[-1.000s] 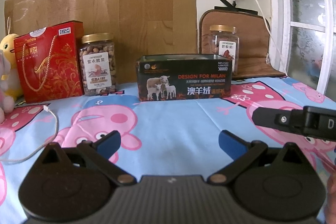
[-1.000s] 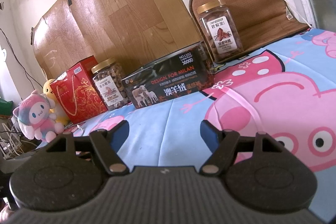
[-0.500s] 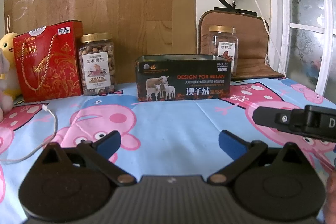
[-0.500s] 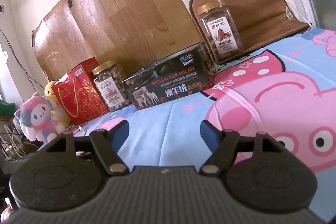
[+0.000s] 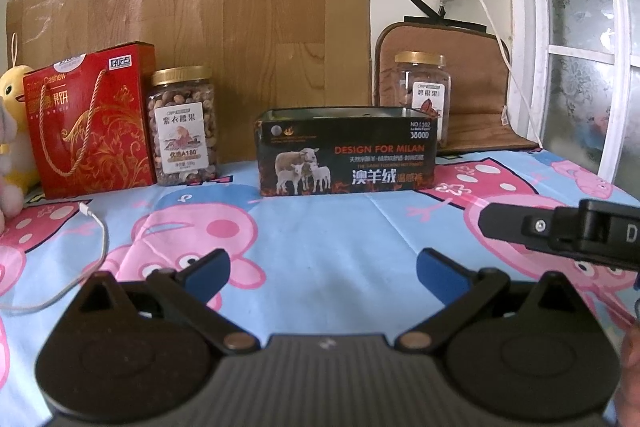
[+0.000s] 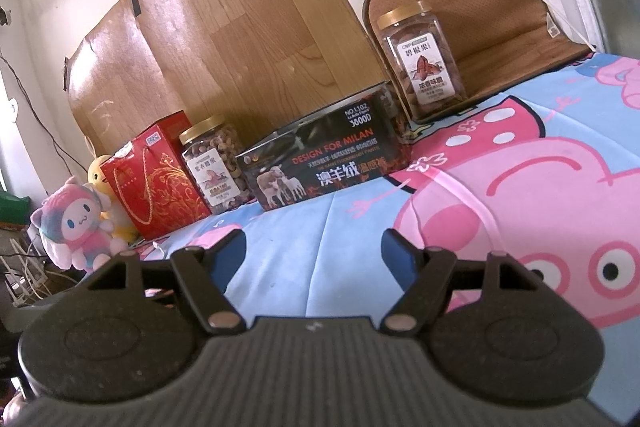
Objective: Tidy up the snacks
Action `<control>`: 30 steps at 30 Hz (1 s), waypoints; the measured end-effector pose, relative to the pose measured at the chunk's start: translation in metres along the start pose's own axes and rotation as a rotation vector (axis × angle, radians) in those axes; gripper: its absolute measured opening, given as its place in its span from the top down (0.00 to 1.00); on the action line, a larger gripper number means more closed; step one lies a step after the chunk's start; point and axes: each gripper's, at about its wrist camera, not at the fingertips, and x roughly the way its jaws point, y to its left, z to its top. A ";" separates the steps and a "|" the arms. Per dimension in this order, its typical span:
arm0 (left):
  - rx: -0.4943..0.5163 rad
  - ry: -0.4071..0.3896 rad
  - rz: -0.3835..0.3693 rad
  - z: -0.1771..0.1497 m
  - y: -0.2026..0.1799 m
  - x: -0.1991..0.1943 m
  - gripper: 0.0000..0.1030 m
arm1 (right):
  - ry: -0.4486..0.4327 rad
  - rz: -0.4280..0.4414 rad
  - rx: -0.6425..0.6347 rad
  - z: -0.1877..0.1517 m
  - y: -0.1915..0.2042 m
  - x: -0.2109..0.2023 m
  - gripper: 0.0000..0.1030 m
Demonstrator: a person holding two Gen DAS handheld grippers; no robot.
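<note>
Nothing is yet packed: the open tin (image 5: 344, 151) seems empty, both jars beside it untouched; both grippers are held spread, nothing grasped.

Open tin (image 5: 344, 151) btwn upright nut jars (image 5: 184, 127) (image 5: 422, 91), red box (image 5: 90, 119) left

Both my grippers are just hanging low and level, fingers spread wide with nothing between them. My left gripper (image 5: 322, 273) points straight ahead, blue fingertips (image 5: 208, 269) well apart. My right gripper (image 6: 314, 253) is tilted a bit, aimed toward the far left, equally wide. From the left camera, the side of my right one pokes in at the right edge.
</note>
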 end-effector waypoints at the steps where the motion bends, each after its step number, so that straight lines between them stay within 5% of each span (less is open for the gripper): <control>1: -0.001 0.000 0.000 0.000 0.000 0.000 0.00 | 0.000 -0.001 0.000 0.000 -0.001 0.000 0.26; 30: -0.008 0.038 0.026 0.000 0.002 0.006 0.00 | -0.002 0.007 0.000 0.001 0.001 -0.001 0.26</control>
